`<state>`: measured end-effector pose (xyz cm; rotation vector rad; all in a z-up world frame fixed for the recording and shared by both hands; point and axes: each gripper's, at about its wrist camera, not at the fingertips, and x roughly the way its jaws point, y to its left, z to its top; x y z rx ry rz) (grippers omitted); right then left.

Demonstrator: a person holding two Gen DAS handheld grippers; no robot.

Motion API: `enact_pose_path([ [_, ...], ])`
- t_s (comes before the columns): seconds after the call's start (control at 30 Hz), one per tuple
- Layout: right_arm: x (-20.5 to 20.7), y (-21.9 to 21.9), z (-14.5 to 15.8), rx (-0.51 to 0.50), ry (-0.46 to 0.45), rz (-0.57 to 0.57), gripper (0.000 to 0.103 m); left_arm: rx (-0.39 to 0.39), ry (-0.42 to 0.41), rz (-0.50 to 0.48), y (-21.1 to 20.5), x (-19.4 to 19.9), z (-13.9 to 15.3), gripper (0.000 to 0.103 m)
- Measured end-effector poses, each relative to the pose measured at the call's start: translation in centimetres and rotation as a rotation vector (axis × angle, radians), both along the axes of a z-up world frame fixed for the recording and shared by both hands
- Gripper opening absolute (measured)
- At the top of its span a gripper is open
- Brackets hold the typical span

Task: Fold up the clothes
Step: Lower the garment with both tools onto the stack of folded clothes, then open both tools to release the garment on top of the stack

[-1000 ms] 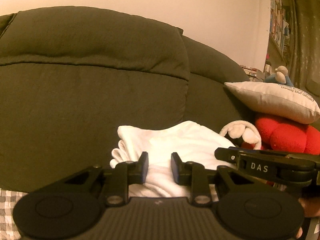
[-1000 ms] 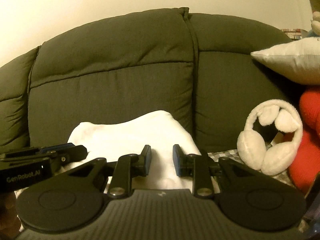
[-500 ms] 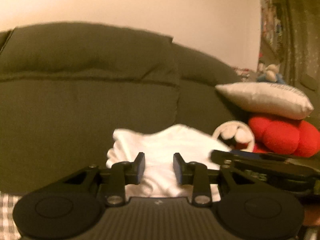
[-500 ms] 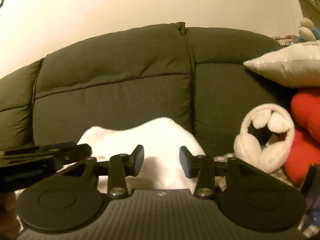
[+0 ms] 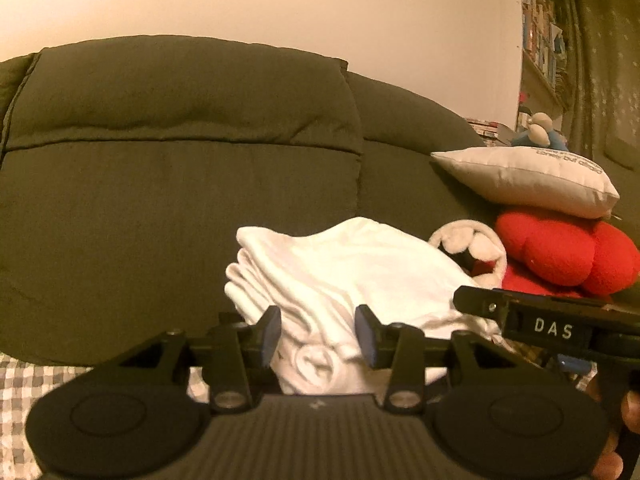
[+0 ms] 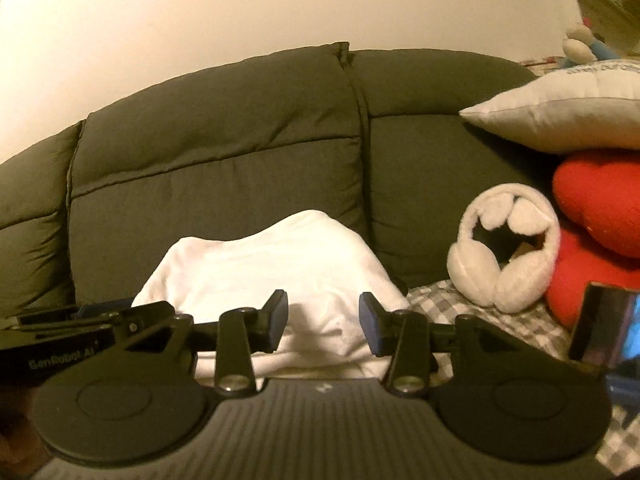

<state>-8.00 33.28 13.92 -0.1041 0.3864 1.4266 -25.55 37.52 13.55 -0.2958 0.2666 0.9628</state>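
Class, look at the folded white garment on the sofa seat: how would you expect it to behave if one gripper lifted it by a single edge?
The white garment would probably flop and droop: it looks like soft, creased cloth. Its stacked layers would likely slide apart and unfold, since nothing seems to bind them. It seems light for its bulk.

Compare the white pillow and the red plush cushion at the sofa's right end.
The flat white pillow with blue lettering lies on top; the red plush cushion sits underneath it. The pillow is smooth fabric with pointed corners; the cushion is fuzzy and bulges in rounded lobes. The pillow carries print along one edge; the cushion shows none. Both are soft furnishings stacked at the same end of the dark green sofa, beside the white fluffy earmuffs.
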Motion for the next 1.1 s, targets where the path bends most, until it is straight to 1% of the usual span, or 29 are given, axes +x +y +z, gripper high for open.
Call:
enact_pose_path([
  [0.1,-0.5,-0.9,0.1,0.004,0.002,0.010,0.044,-0.007,0.004,0.001,-0.6,-0.4,-0.1,0.044],
  [0.2,-0.9,-1.7,0.1,-0.002,0.007,0.013,0.044,-0.034,0.009,0.002,-1.0,-0.8,-0.5,0.044],
  [0.27,-1.0,-2.1,-0.2,-0.012,0.022,0.013,0.044,-0.047,0.013,0.003,-1.4,-1.1,-0.8,0.044],
  [0.33,-1.1,-2.5,-0.5,-0.024,0.039,0.017,0.046,-0.053,0.016,0.007,-1.7,-1.5,-0.9,0.044],
  [0.4,-1.3,-2.6,-0.8,-0.041,0.049,0.017,0.056,-0.069,0.010,0.023,-2.0,-2.1,-0.8,0.046],
  [0.47,-1.5,-2.8,-1.1,-0.063,0.054,0.020,0.057,-0.087,0.005,0.043,-2.1,-2.6,-0.7,0.050],
  [0.53,-1.8,-3.1,-1.0,-0.074,0.045,0.017,0.058,-0.096,0.004,0.058,-2.3,-2.9,-0.5,0.050],
  [0.63,-2.2,-3.9,-0.7,-0.066,0.045,0.001,0.068,-0.096,0.010,0.085,-2.7,-3.5,-0.3,0.050],
  [0.7,-2.4,-4.5,-0.6,-0.053,0.058,-0.007,0.072,-0.092,0.010,0.107,-2.9,-4.1,-0.2,0.050],
  [0.73,-2.6,-4.7,-0.5,-0.053,0.060,-0.010,0.076,-0.090,0.010,0.116,-2.9,-4.3,-0.1,0.050],
  [0.87,-3.6,-5.1,-0.1,-0.071,0.035,-0.023,0.079,-0.088,0.005,0.141,-3.4,-5.3,0.3,0.052],
  [0.93,-4.1,-5.6,0.1,-0.070,0.022,-0.025,0.085,-0.079,0.005,0.145,-3.7,-5.7,0.5,0.055],
  [1.0,-4.6,-6.5,0.1,-0.058,0.017,-0.021,0.101,-0.068,0.014,0.151,-4.1,-5.8,0.6,0.059],
  [1.03,-4.8,-6.9,0.1,-0.055,0.010,-0.018,0.103,-0.062,0.022,0.156,-4.4,-5.8,0.6,0.061],
  [1.1,-5.0,-7.8,-0.1,-0.055,-0.007,-0.010,0.103,-0.053,0.038,0.165,-4.8,-5.7,0.5,0.064],
])
